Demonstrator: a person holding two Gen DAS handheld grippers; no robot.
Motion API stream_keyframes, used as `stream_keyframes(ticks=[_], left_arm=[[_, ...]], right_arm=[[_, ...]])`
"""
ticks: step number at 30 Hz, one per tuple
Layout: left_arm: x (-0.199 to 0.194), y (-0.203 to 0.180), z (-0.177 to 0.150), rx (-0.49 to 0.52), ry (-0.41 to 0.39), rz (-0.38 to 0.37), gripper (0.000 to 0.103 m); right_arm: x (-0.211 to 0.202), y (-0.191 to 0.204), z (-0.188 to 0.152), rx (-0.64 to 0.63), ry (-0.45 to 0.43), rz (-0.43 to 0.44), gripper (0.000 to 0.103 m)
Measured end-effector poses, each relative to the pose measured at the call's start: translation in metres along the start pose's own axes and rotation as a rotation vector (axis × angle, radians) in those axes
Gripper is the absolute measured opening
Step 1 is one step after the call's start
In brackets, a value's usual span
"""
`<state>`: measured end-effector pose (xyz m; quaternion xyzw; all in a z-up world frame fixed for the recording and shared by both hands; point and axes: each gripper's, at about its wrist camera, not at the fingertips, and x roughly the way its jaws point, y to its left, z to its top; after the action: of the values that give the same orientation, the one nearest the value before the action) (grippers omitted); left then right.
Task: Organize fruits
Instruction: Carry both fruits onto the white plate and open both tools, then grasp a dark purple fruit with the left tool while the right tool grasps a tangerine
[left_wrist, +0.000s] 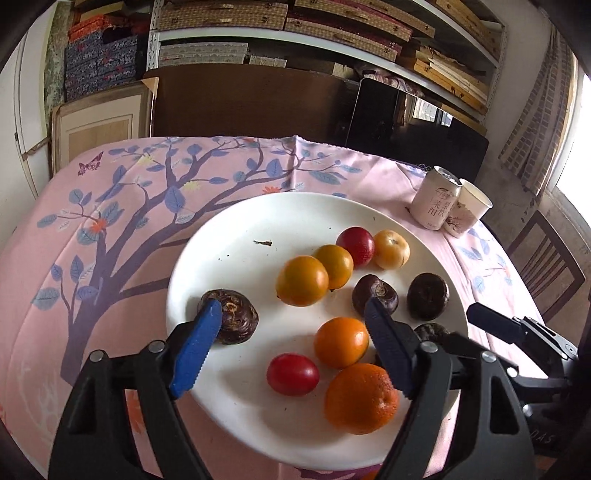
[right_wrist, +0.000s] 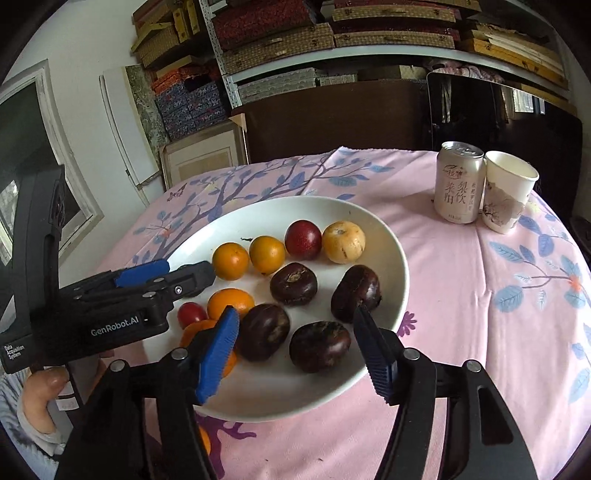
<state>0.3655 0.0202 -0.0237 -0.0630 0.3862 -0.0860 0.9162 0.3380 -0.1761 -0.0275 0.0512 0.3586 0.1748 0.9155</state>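
Blue serrated pads on both claws, black frames behind. Left gripper (left_wrist: 293, 310) spread wide over the white plate (left_wrist: 229, 221), pinching nothing; its left fingertip overlaps the near edge of a lone dark water chestnut (left_wrist: 234, 317), contact unclear. Nearest fruit between the left claw's fingers: big orange (left_wrist: 360, 398) against the right finger's near end, red cherry tomato (left_wrist: 293, 373) just left of it, smaller orange (left_wrist: 340, 342) beyond. Further out, past the fingertips: two yellow-orange fruits (left_wrist: 302, 280) touching, then a red fruit (left_wrist: 356, 245) and a pale yellow fruit (left_wrist: 391, 249) side by side at the far side. Right fingertip sits in front of another chestnut (left_wrist: 380, 291); one more chestnut (left_wrist: 427, 295) to its right.

Right gripper (right_wrist: 293, 314) also spread, gripping nothing. Between its fingers, nearest: two dark chestnuts (right_wrist: 319, 345), one close beside the left pad. Right fingertip overlaps a third chestnut (right_wrist: 356, 293); fourth chestnut (right_wrist: 293, 282) just beyond the gap. Left claw's body seen to the left of it, over the plate's left half.

Beyond the plate, far right: drink can (right_wrist: 459, 182) touching a paper cup (right_wrist: 508, 192), both upright on the pink floral tablecloth (right_wrist: 480, 295). Shelves of boxes (right_wrist: 332, 33) at the back
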Motion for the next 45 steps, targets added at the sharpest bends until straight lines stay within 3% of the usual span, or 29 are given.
stream_keyframes(ticks=[1,3,7,14,18,21,27,30,33,37,40,43,45], left_arm=[[-0.004,0.002,-0.001,-0.011,-0.01,0.005,0.092],[-0.017,0.005,-0.003,-0.028,-0.052,0.039,0.097],[-0.046,0.008,-0.024,-0.017,-0.067,0.076,0.098],[-0.08,0.011,-0.116,0.021,0.041,0.12,0.098],[-0.098,-0.004,-0.147,0.09,0.037,0.166,0.098],[-0.107,-0.013,-0.152,0.12,0.004,0.15,0.098],[-0.097,-0.03,-0.155,0.182,0.047,0.131,0.098],[-0.084,-0.037,-0.155,0.197,0.102,0.102,0.099],[-0.068,-0.045,-0.156,0.231,0.158,0.152,0.099],[-0.068,-0.033,-0.152,0.186,0.154,0.169,0.099],[-0.072,-0.008,-0.148,0.115,0.145,0.234,0.099],[-0.077,0.019,-0.145,-0.004,0.143,0.211,0.099],[-0.077,0.018,-0.145,-0.007,0.138,0.212,0.099]], right_arm=[[-0.004,0.0,0.001,0.009,-0.007,0.004,0.066],[-0.013,0.001,0.001,0.02,-0.006,0.015,0.075],[-0.036,0.0,-0.014,0.037,-0.002,0.019,0.081],[-0.078,-0.007,-0.08,0.068,0.006,0.015,0.089],[-0.093,-0.008,-0.108,0.049,0.025,-0.023,0.092],[-0.099,-0.006,-0.116,0.041,0.019,-0.021,0.092],[-0.096,-0.004,-0.118,0.027,0.033,-0.038,0.092],[-0.094,-0.005,-0.118,0.026,0.039,-0.047,0.092],[-0.093,-0.004,-0.118,0.024,0.046,-0.055,0.092],[-0.093,-0.005,-0.118,0.025,0.045,-0.059,0.092],[-0.092,-0.005,-0.119,0.026,0.048,-0.061,0.092],[-0.094,-0.005,-0.118,0.026,0.044,-0.054,0.092],[-0.095,-0.003,-0.118,0.02,0.045,-0.032,0.092]])
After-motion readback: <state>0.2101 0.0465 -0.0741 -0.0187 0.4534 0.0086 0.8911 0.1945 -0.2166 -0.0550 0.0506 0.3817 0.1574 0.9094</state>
